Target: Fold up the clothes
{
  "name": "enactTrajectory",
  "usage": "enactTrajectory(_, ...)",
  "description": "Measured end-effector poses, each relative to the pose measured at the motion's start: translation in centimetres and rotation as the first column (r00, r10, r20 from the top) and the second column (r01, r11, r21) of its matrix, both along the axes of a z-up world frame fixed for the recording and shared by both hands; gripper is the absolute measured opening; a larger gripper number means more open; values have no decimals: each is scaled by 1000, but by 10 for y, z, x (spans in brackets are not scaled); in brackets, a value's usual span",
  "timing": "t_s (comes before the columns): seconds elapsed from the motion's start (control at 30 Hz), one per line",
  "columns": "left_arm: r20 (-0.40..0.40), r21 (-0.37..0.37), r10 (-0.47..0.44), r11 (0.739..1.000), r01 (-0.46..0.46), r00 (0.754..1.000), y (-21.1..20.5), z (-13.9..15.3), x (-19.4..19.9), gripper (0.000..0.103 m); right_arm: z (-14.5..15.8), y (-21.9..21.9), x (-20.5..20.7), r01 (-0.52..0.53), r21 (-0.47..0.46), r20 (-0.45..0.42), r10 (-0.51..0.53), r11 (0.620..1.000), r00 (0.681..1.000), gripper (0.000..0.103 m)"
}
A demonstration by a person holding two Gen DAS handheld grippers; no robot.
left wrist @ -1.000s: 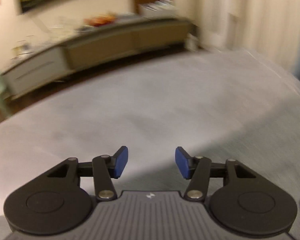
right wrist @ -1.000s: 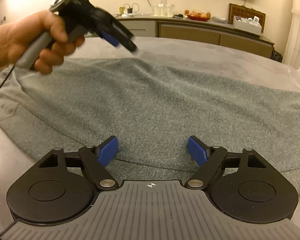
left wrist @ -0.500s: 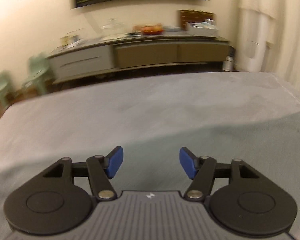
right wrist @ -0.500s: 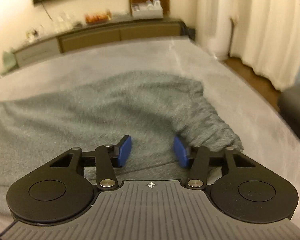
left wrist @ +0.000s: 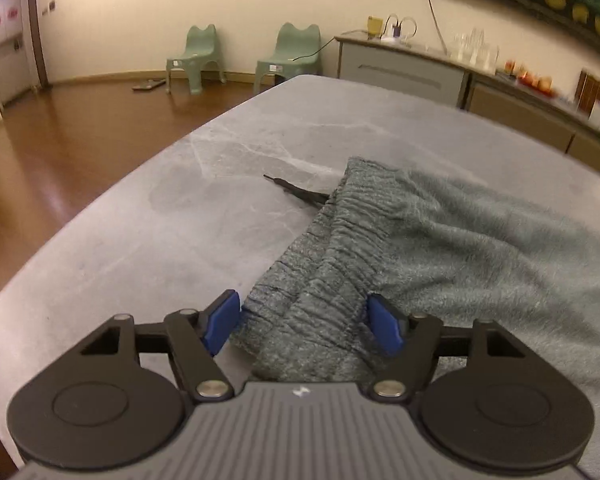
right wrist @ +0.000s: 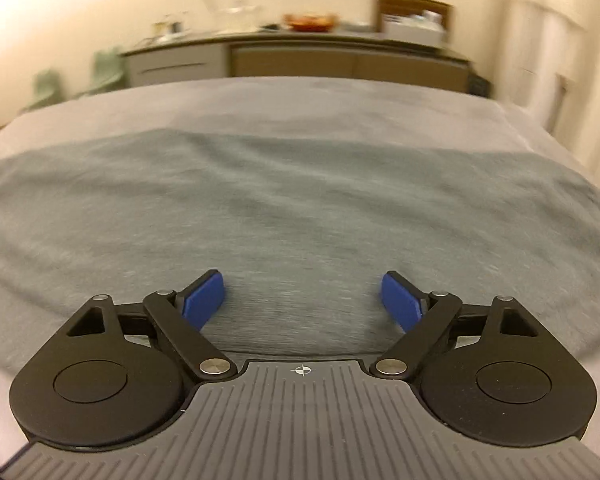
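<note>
A grey marble-patterned table [left wrist: 148, 240] stands on a brown wooden floor [left wrist: 60, 128], with two green plastic chairs [left wrist: 196, 56] by the cream wall. A fuzzy grey-green garment [left wrist: 480, 240] lies spread on it, its ribbed waistband [left wrist: 340, 248] between the released blue pads of the left gripper [left wrist: 303, 322]; the right gripper [right wrist: 303, 300] hovers released over the cloth's middle

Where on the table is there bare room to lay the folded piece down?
Bare table lies left of the grey garment's ribbed waistband, out to the rounded table edge, and along the far side toward the sideboard. A black drawstring lies just beyond the waistband. The garment covers the near middle and right.
</note>
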State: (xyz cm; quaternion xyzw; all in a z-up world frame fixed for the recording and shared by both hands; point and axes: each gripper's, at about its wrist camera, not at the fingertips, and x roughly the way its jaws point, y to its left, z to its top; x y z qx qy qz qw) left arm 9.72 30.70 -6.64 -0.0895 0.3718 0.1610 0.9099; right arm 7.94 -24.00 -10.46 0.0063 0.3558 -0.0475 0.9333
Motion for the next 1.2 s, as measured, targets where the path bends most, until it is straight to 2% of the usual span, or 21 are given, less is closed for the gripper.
enactTrajectory(0.07,49,-36,-18,999,20,999,2,6,-11,70,4,2,-1,49,-38,-22,-50,998,999,85)
enactTrajectory(0.13,45,-5,-16,1000,16,999,2,-7,-2,71,8,15,-6,59,-109,-25,-62,992,998,84)
enactTrajectory(0.17,28,29,0,1000,-1,1000,4,-13,1,79,10,25,-8,45,-132,-27,-49,990,998,83)
enactTrajectory(0.2,27,19,14,1000,-15,1000,11,-14,3,81,14,37,-10,33,-151,-24,-37,988,999,82)
enactTrajectory(0.27,66,-96,39,995,-32,997,30,-10,-5,79,25,66,-15,12,-178,-8,-14,984,1000,80)
enactTrajectory(0.3,111,-189,59,981,-38,992,41,-8,-12,78,34,87,-19,-26,-186,9,28,982,1000,80)
enactTrajectory(0.37,191,-391,130,919,-46,973,68,-8,-28,78,57,141,-32,-150,-196,56,164,969,985,81)
enactTrajectory(0.4,207,-461,162,886,-49,965,79,-11,-35,79,68,169,-38,-211,-203,79,231,956,970,83)
enactTrajectory(0.43,216,-521,191,852,-53,958,89,-15,-41,80,82,205,-49,-299,-221,100,326,928,940,85)
enactTrajectory(0.5,225,-631,251,774,-55,941,109,-24,-52,82,102,279,-77,-485,-270,111,527,832,843,89)
enactTrajectory(0.57,227,-668,272,742,-54,935,119,-26,-57,84,108,353,-90,-645,-313,85,697,697,712,89)
enactTrajectory(0.63,229,-695,288,718,-51,930,124,-28,-61,87,105,419,-94,-750,-363,44,814,553,579,88)
enactTrajectory(0.67,233,-708,292,704,-44,928,127,-30,-61,88,103,440,-93,-772,-374,27,839,513,544,88)
enactTrajectory(0.77,250,-741,297,671,-16,922,134,-36,-60,89,98,472,-82,-790,-372,-1,851,487,525,87)
enactTrajectory(0.83,263,-756,290,654,10,920,138,-40,-57,89,94,493,-76,-802,-371,-20,859,469,512,80)
enactTrajectory(0.87,271,-762,283,647,25,920,139,-41,-56,89,92,504,-72,-807,-370,-29,863,460,505,70)
enactTrajectory(0.9,278,-767,275,640,40,920,139,-43,-56,90,90,515,-69,-813,-369,-39,866,451,498,49)
enactTrajectory(0.93,285,-772,266,633,56,921,140,-44,-54,90,89,525,-66,-818,-367,-48,870,442,491,35)
enactTrajectory(1.0,303,-780,237,618,97,923,138,-45,-49,94,85,547,-59,-829,-365,-67,876,424,477,31)
enactTrajectory(1.1,328,-797,186,580,166,926,129,-49,-38,98,99,536,-51,-835,-266,-17,863,482,505,27)
enactTrajectory(1.2,343,-799,176,570,189,922,124,-51,-29,103,111,519,-44,-848,-95,17,853,522,522,27)
